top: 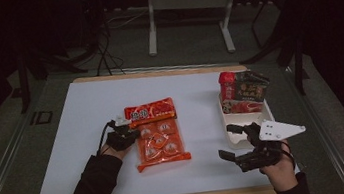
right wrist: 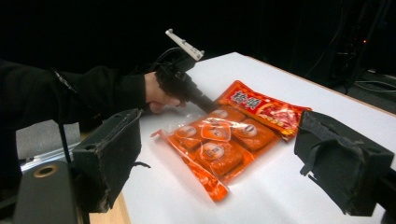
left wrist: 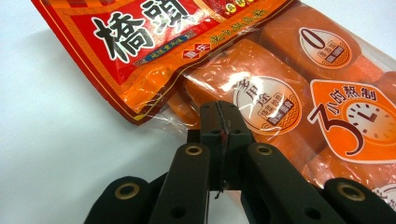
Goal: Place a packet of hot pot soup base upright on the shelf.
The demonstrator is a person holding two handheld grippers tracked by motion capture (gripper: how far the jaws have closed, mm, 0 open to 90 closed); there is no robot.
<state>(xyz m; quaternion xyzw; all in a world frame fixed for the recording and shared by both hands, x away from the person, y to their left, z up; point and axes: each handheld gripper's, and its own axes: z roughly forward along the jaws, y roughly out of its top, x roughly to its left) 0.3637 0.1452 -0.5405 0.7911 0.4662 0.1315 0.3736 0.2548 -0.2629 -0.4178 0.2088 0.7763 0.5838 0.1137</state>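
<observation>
On the worktop [top: 89, 138] our left gripper [left wrist: 219, 123], jaws together, touches the "橋頭" packet [left wrist: 280, 93]; right gripper [right wrist: 224, 158] jaws apart

- Snack bag [left wrist: 289, 93]: glossy clear plastic film, printed orange-red.
- Table top [top: 92, 122]: smooth matt white, pale wooden edge.
- Left gripper [left wrist: 219, 122]: matt black plastic, brass-coloured rivets.

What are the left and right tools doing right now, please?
Left tool: closed, tips at the orange snack bag; whether it pinches the film cannot be told.
Right tool: open, holding nothing.
</observation>
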